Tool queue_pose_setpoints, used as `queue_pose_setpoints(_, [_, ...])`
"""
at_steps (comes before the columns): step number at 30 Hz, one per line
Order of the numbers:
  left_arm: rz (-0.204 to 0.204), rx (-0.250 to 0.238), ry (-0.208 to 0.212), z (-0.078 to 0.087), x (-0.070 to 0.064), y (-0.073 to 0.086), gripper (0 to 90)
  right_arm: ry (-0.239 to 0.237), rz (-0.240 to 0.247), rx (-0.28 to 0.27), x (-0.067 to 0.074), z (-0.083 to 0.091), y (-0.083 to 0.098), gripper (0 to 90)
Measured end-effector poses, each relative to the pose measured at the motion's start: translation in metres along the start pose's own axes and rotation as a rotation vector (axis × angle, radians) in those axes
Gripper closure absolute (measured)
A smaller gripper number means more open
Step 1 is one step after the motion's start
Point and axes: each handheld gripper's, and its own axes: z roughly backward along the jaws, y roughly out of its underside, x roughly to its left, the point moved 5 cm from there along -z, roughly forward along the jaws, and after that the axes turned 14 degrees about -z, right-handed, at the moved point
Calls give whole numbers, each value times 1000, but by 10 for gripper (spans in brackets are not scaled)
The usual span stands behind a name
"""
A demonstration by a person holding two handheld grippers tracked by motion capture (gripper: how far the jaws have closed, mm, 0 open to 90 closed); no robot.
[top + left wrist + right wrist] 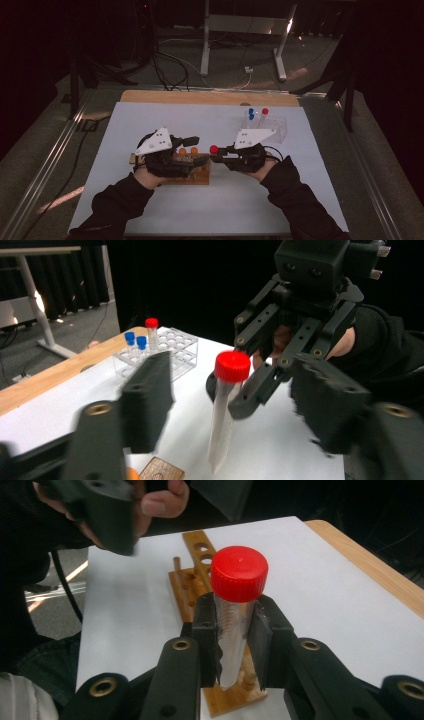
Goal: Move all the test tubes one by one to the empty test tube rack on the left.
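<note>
White tabletop: right gripper (235, 645) jaws clamp red-capped tube (235, 625); left gripper (240, 405) jaws apart; clear rack (274, 128) holds capped tubes.

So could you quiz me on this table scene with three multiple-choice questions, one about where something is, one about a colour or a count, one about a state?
1. Where does the clear plastic tube rack stand?
A. at the far right of the white table mat
B. on the floor
C. on the wooden tube rack

2. How many blue-capped tubes stand in that clear rack?
A. none
B. two
C. five

3. What is the right gripper doing with the red-capped clear tube?
A. its jaws stand wide open, away from the tube
B. it pushes the tube flat on the table
C. its jaws are shut on the tube just below the cap

Answers: 1 A, the high view shows it at the mat's far right; 2 B, the left gripper view shows two blue caps beside one red; 3 C, the right gripper view shows both jaws pressing the tube.
</note>
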Motion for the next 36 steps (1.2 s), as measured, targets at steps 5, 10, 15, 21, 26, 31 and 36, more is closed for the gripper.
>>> queue_pose_setpoints(5, [-27,18,6,-5,-3,0,487,-22,0,-4,6,-4,-2,755])
queue_pose_setpoints(10, [-43,29,1,-10,-5,1,584,-31,11,4,10,-8,-4,755])
queue_pose_setpoints(15, [-56,23,-9,-11,-4,0,695,-32,15,3,12,-10,-5,754])
queue_pose_setpoints(21, [-70,21,-12,-8,-4,-3,716,-30,9,-5,13,-9,-7,744])
queue_pose_setpoints(26, [-47,6,-38,0,5,-6,717,-11,16,-24,12,-6,-7,617])
queue_pose_setpoints(31, [-52,7,-80,13,14,-8,718,19,-7,-48,8,-2,-5,428])
queue_pose_setpoints(36, [-47,12,-119,27,23,-8,718,39,-44,-71,2,3,-6,243])
